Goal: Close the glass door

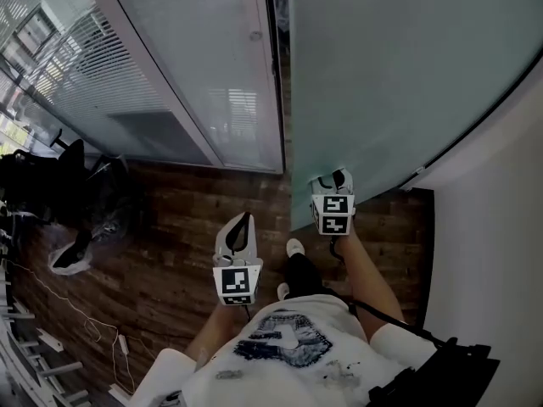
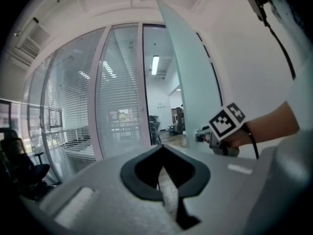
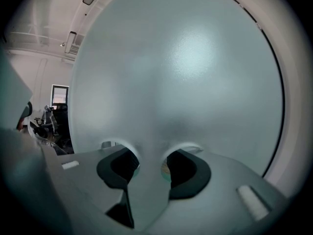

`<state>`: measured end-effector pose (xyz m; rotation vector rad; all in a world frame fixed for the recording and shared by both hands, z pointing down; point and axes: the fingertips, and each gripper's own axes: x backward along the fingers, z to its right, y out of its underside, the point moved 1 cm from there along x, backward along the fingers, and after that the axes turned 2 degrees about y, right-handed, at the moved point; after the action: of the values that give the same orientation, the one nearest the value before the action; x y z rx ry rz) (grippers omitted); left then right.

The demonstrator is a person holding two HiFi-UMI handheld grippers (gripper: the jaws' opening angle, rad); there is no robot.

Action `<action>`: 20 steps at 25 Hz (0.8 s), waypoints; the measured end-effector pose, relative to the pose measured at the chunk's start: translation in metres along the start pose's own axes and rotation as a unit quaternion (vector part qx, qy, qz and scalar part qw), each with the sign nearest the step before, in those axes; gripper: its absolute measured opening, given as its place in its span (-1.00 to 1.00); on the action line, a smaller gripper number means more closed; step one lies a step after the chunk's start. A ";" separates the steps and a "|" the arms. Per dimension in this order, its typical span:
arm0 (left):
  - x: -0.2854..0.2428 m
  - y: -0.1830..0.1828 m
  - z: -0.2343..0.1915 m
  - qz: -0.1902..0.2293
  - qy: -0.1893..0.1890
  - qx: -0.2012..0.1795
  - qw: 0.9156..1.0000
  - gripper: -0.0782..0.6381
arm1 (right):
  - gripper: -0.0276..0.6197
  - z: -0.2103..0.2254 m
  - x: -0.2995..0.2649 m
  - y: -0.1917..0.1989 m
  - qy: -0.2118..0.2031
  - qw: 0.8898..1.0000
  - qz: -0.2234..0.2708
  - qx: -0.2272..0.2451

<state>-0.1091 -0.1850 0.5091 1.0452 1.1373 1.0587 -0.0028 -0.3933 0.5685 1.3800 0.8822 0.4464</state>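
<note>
The frosted glass door (image 1: 399, 75) stands swung open at the upper right of the head view, and its pane (image 3: 186, 72) fills the right gripper view. My right gripper (image 1: 333, 179) points at the pane near its lower edge. Its jaws stand apart with nothing between them, and the right gripper (image 3: 150, 165) is right up at the glass. In the left gripper view the door leaf (image 2: 190, 92) shows edge-on, with the right gripper (image 2: 203, 135) at it. My left gripper (image 1: 244, 219) hangs over the wood floor, apart from the door, its tips together; the left gripper (image 2: 164, 150) holds nothing.
Fixed glass partitions with blinds (image 1: 195, 66) run along the left of the doorway gap (image 1: 282, 75). A black office chair (image 1: 51, 185), a bag (image 1: 72, 257) and loose cables (image 1: 76, 312) lie on the floor at left. A white wall (image 1: 501, 227) stands close on the right.
</note>
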 end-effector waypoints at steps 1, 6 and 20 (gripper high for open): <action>-0.003 0.003 -0.004 -0.004 -0.004 0.002 1.000 -0.78 | -0.38 0.000 -0.006 -0.001 0.005 1.000 -0.002 -0.001; -0.031 0.006 -0.038 -0.014 -0.021 0.005 1.000 -0.78 | -0.38 -0.008 -0.039 -0.019 0.028 1.000 -0.007 -0.006; -0.114 -0.015 -0.085 -0.009 -0.040 -0.001 0.999 -0.78 | -0.38 -0.005 -0.109 -0.046 0.066 0.998 -0.002 -0.013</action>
<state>-0.2038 -0.2916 0.5034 1.0651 1.0797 0.9940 -0.0841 -0.4783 0.5548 1.3365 0.9844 0.5494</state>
